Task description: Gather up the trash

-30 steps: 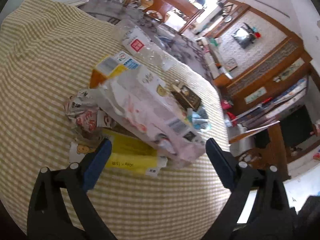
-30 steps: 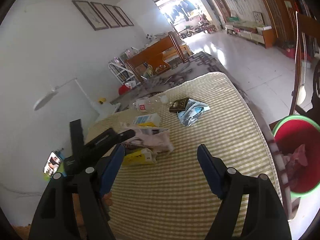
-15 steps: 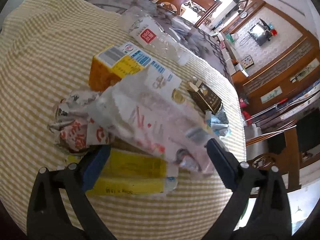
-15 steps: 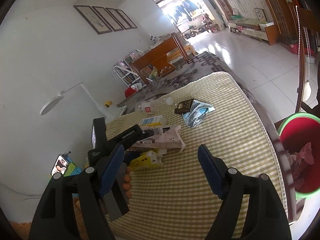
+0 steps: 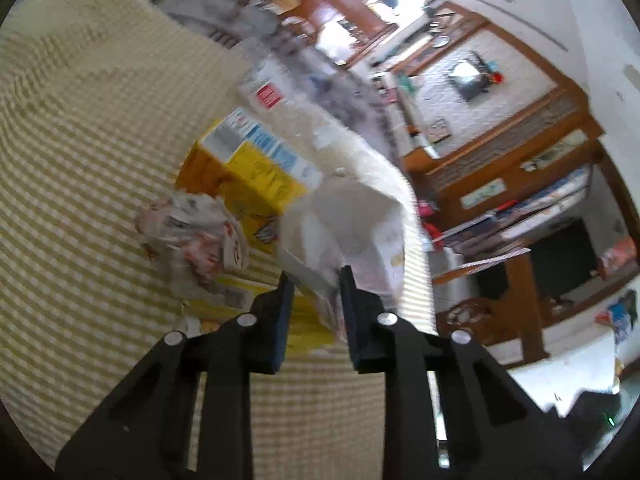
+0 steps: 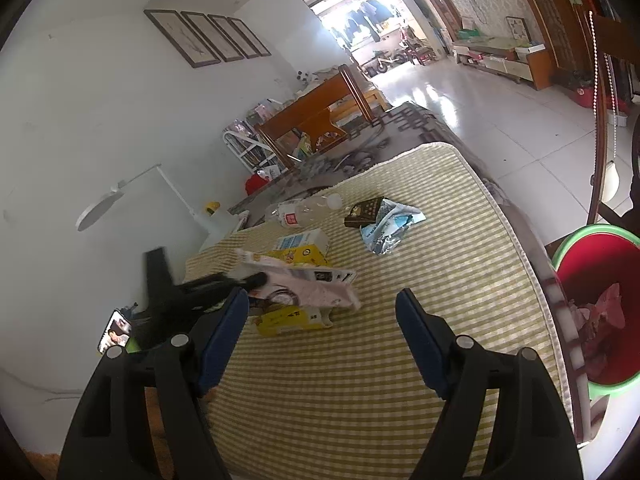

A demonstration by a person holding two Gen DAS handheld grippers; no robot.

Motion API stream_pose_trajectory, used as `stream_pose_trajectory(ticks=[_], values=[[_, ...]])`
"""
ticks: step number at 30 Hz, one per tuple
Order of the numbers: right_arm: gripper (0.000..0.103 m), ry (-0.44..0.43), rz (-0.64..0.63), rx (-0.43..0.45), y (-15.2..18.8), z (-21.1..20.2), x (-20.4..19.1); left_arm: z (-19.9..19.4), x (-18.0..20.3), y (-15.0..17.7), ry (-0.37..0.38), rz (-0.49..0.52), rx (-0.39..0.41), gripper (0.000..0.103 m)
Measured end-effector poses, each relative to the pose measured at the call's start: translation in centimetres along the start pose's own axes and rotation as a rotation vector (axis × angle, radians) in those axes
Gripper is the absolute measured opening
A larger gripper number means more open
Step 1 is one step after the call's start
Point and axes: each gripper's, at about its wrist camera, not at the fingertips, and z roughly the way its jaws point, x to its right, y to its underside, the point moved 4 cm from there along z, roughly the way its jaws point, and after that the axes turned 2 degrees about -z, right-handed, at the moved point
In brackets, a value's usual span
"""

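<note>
My left gripper point(image 5: 316, 280) is shut on the near end of a pale pink and white plastic bag point(image 5: 352, 224) and holds it lifted off the checked cloth; the bag also shows in the right wrist view point(image 6: 308, 284). Under and beside it lie a flat yellow packet point(image 6: 292, 320), a yellow and blue carton point(image 5: 252, 164), a crumpled wrapper point(image 5: 192, 232) and a clear bottle point(image 6: 304, 210). My right gripper point(image 6: 322, 316) is open and empty above the cloth, nearer than the pile.
A dark small box point(image 6: 364, 210) and a blue foil wrapper point(image 6: 386, 228) lie further back. A red bin with a green rim point(image 6: 592, 308) stands past the table's right edge. A white lamp point(image 6: 120, 200) stands at the left.
My left gripper has closed on the pink and white bag and raised its end. The right gripper has stayed open and barely shifted.
</note>
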Motion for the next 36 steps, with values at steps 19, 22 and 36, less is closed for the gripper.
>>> stream_pose_trajectory(ticks=[19, 22, 36], values=[[0.074, 0.046, -0.018, -0.028, 0.3, 0.7, 0.0, -15.7, 0.2, -0.2, 0.111, 0.155, 0.100, 0.020], [0.074, 0.053, -0.022, -0.037, 0.4, 0.9, 0.1, -14.7, -0.8, 0.7, 0.106, 0.132, 0.026, 0.020], [0.074, 0.023, -0.151, -0.284, 1.8, 4.9, -1.9, -1.6, 2.7, 4.8, 0.028, 0.263, -0.197, 0.031]])
